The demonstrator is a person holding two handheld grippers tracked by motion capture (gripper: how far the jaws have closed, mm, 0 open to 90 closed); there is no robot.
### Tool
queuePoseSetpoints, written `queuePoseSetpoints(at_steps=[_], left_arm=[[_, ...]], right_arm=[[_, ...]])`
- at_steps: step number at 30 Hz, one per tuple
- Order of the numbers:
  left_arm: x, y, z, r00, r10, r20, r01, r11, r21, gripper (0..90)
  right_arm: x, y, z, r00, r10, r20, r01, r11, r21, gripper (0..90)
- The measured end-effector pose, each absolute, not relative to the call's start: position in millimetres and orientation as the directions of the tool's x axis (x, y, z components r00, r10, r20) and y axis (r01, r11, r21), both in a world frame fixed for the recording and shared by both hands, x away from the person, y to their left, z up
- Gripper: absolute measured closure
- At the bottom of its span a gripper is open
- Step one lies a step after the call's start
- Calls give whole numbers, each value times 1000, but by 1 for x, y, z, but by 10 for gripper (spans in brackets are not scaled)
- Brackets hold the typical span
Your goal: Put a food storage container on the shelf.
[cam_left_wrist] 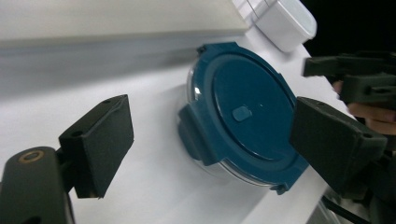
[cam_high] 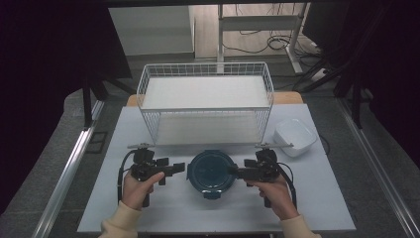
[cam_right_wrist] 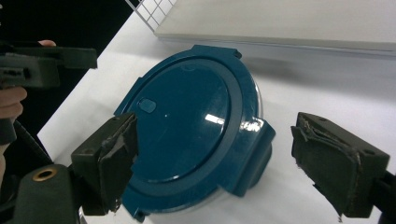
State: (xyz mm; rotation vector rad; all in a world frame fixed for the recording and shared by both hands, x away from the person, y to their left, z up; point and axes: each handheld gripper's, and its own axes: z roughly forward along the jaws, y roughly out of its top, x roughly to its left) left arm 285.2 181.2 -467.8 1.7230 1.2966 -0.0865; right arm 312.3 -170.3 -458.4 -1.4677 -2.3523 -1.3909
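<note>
**Here, two hand-held grippers flanked a round lidded container**

Viewed from above, the left hand-held gripper (cam_high: 179, 169) lay at the left of the white desk (cam_high: 99, 198), its jaws pointed toward the middle and standing apart with nothing between them. In the left gripper view the same pair of black jaws was spread wide, framing the container without touching it.

At the centre, near the front edge of the desk, sat the round container (cam_high: 212, 172), a clear body closed by a dark blue lid (cam_left_wrist: 247, 116) with clip tabs around its rim. It stood flat on the desk, just in front of the white wire basket (cam_high: 205, 69).

To its right, the right hand-held gripper (cam_high: 236, 172) reached in level, its tips at the container's right rim. In the right gripper view its jaws were parted, one jaw overlapping the lid's edge and the other well clear on the desk side; whether the near pad touched the lid could not be told.

Farther right, beside the basket's front corner, rested a white rectangular tub (cam_high: 295, 136), apart from both grippers.
</note>
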Motion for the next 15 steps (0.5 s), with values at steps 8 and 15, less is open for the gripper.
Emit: queuePoseSetpoints(at_steps=[8, 15], left_arm=[[294, 171, -491, 416, 671, -614, 827, 3, 563, 132], [303, 171, -505, 380, 670, -637, 850, 17, 526, 136]], right_arm=[[323, -164, -473, -530, 698, 481, 766, 153, 624, 130], [327, -160, -486, -502, 687, 525, 799, 135, 586, 121]])
